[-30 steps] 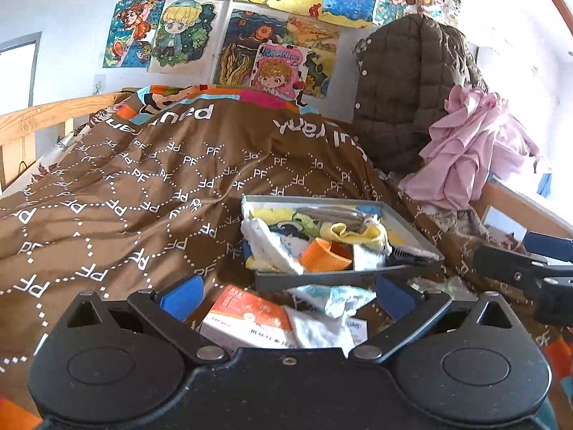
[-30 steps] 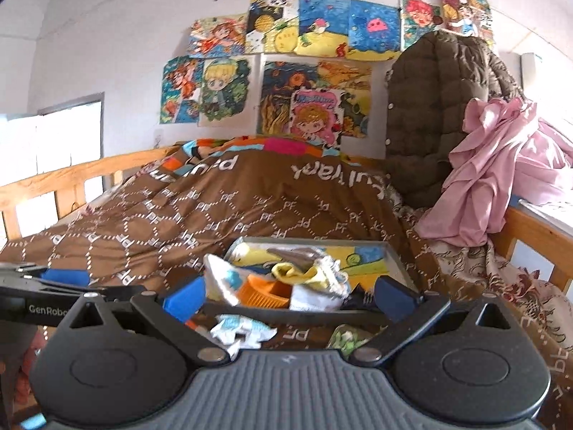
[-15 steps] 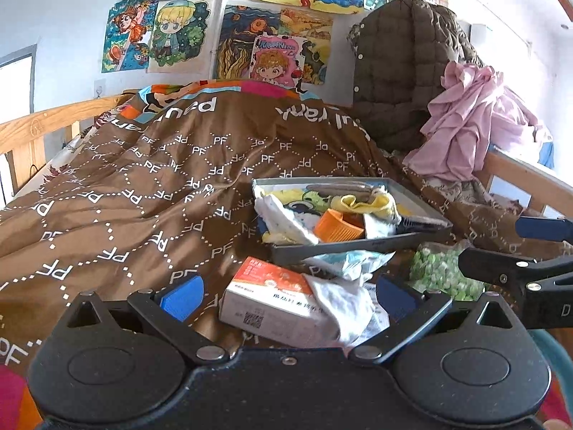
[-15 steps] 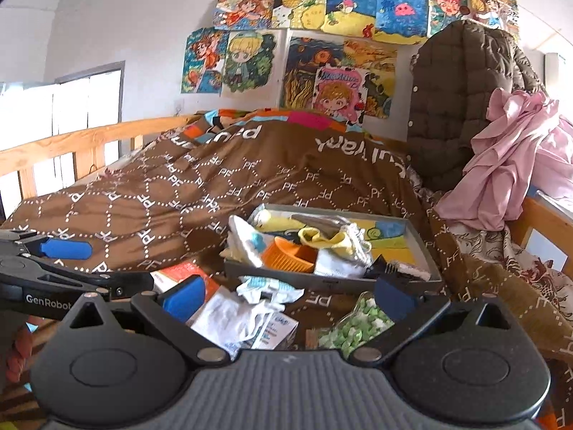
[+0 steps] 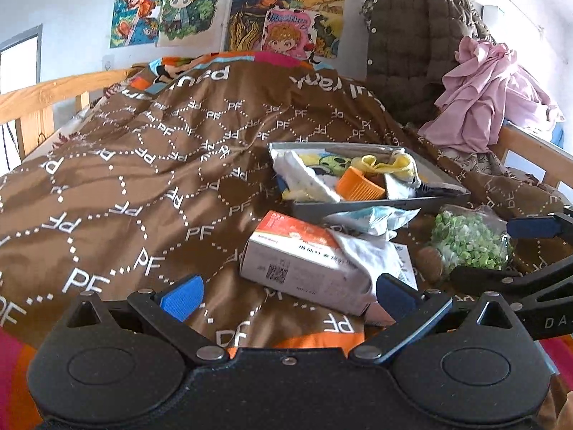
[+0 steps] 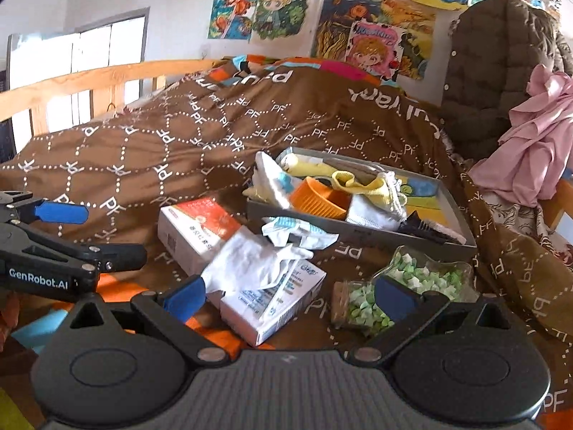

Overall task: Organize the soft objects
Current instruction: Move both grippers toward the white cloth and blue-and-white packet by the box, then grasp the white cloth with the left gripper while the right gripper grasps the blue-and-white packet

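A grey tray point(image 6: 361, 238) point(image 5: 379, 204) sits on the brown bedspread, holding white and yellow cloths point(image 6: 372, 188) and an orange cup point(image 6: 318, 199). In front of it lie a crumpled white-and-blue cloth point(image 6: 297, 233), an orange-and-white box point(image 5: 304, 261) point(image 6: 195, 225), a white cloth point(image 6: 250, 265) draped over a white box point(image 6: 275, 302), and a jar of green pieces point(image 6: 397, 286) point(image 5: 469, 240). My left gripper point(image 5: 286, 295) is open, just short of the orange-and-white box. My right gripper point(image 6: 290, 295) is open, with the white box between its fingers' line. Neither holds anything.
The brown quilt point(image 5: 161, 165) covers the bed, with a wooden rail point(image 6: 89, 79) on the left. A brown padded jacket point(image 5: 412, 53) and pink clothes point(image 5: 490, 96) pile up at the back right. Posters hang on the wall.
Both grippers have pulled back and tilted down, so the boxes, white cloth and jar in front of the tray have come fully into view. Both stayed open.
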A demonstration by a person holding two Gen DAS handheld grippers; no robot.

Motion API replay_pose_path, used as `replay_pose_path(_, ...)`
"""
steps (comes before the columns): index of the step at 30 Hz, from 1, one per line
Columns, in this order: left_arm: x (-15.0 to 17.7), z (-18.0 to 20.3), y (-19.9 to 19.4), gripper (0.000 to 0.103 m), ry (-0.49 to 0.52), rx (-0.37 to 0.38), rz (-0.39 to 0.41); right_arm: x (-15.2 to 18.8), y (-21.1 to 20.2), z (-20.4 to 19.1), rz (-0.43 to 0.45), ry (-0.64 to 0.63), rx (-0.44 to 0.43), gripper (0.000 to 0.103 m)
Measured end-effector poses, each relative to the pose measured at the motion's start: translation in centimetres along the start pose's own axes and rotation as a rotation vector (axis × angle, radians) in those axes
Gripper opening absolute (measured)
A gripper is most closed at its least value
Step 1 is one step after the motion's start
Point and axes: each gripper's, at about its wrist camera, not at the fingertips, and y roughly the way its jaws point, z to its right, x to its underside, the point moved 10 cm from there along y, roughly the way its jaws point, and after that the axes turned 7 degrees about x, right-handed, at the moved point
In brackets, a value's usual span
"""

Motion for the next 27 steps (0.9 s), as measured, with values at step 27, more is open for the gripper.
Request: replay_pose_path(27,0.6,6.0,4.0,0.102,0.167,0.204,-0.004,-0.5,3.4,5.3,0.003,0.309,-0.067,0.103)
